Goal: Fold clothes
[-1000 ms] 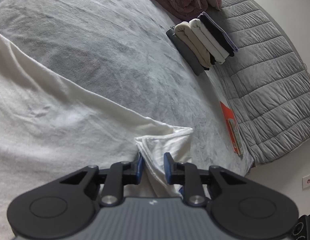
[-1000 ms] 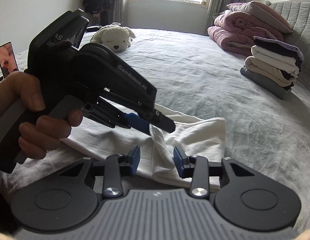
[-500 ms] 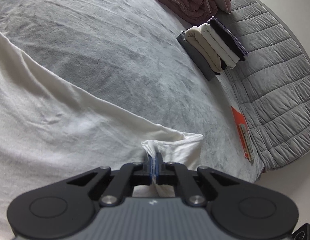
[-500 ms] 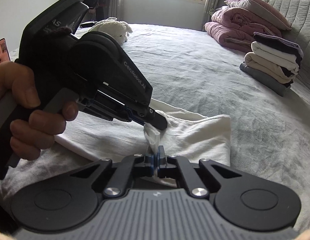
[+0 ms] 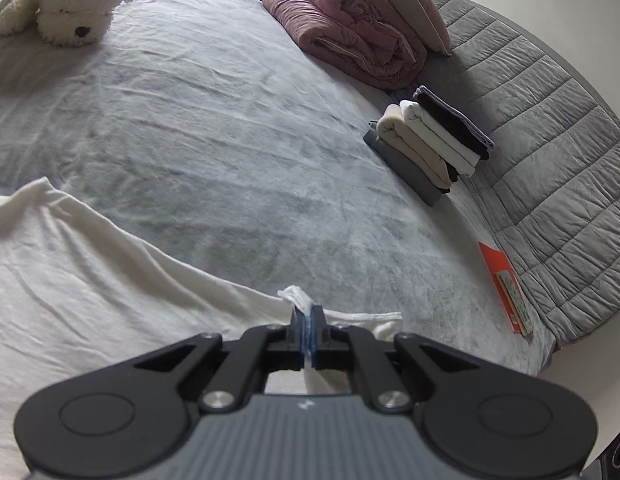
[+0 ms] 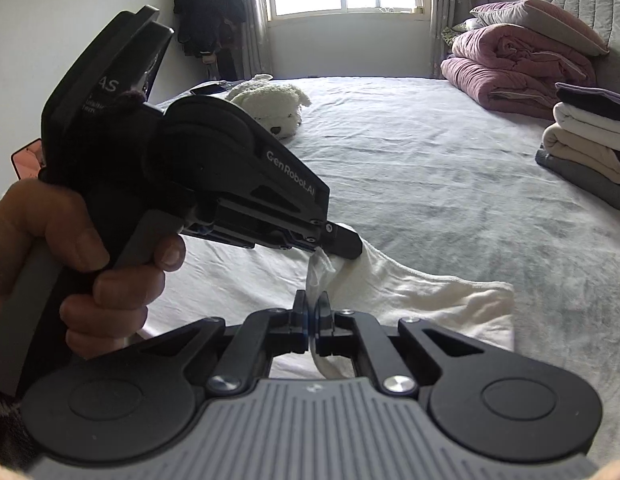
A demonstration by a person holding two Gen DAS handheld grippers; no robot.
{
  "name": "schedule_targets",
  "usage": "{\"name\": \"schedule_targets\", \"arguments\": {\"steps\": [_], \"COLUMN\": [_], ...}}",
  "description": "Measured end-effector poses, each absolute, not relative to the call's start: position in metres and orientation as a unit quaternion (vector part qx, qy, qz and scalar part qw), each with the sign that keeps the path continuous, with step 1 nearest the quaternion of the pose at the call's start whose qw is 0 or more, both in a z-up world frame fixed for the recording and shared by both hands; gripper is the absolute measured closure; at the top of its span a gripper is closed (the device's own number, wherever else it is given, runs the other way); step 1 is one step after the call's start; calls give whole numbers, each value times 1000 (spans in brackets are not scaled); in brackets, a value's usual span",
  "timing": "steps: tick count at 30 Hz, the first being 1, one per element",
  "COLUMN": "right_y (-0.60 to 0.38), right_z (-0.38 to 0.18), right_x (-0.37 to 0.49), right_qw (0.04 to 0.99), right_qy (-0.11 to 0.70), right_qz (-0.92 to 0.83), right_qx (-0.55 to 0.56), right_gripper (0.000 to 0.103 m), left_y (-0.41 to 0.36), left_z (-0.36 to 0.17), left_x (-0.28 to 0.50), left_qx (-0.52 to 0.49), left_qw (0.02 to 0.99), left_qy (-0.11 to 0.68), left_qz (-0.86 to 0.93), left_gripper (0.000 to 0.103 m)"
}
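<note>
A white garment (image 5: 89,280) lies spread on the grey bed. My left gripper (image 5: 307,320) is shut on a bunched edge of it near its corner. In the right wrist view the white garment (image 6: 430,300) shows again, and my right gripper (image 6: 312,312) is shut on the same pinched fold, a little below the left gripper (image 6: 342,242). A hand (image 6: 69,248) holds the left gripper's handle. The cloth between the two grippers is lifted off the bed into a small peak.
A stack of folded clothes (image 5: 430,148) stands by the quilted headboard (image 5: 550,152), with a rolled pink duvet (image 5: 350,28) behind it. A plush toy (image 5: 65,8) lies at the far side. An orange booklet (image 5: 506,284) rests near the bed's edge.
Both grippers went from open around the cloth fold to shut on it. Both then rose and tilted up, lifting the fold; more of the room shows now.
</note>
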State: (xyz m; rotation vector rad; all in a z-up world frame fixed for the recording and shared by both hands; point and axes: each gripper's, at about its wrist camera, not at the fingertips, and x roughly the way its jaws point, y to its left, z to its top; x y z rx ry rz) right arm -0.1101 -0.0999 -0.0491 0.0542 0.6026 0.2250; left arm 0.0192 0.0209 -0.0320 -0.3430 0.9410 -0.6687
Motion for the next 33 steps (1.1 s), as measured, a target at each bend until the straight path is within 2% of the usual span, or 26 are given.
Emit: {"name": "schedule_targets", "arguments": {"steps": [7, 18, 33], "right_y": [-59, 26, 115], "right_z": [-50, -61, -71], "right_x": [-84, -55, -31], "right_qw": [940, 928, 916], "right_qy": [296, 302, 305], "right_qz": [150, 199, 224], "right_qx": [74, 87, 129], "right_gripper": [100, 100, 99], "left_y": [82, 183, 273], "left_z": [-30, -46, -52], "left_x": [36, 52, 63], "left_qx": [-168, -186, -206], "left_qw": [841, 857, 874], "left_qy": [431, 418, 403], "left_qz": [-280, -236, -175], "left_gripper": [101, 101, 101]}}
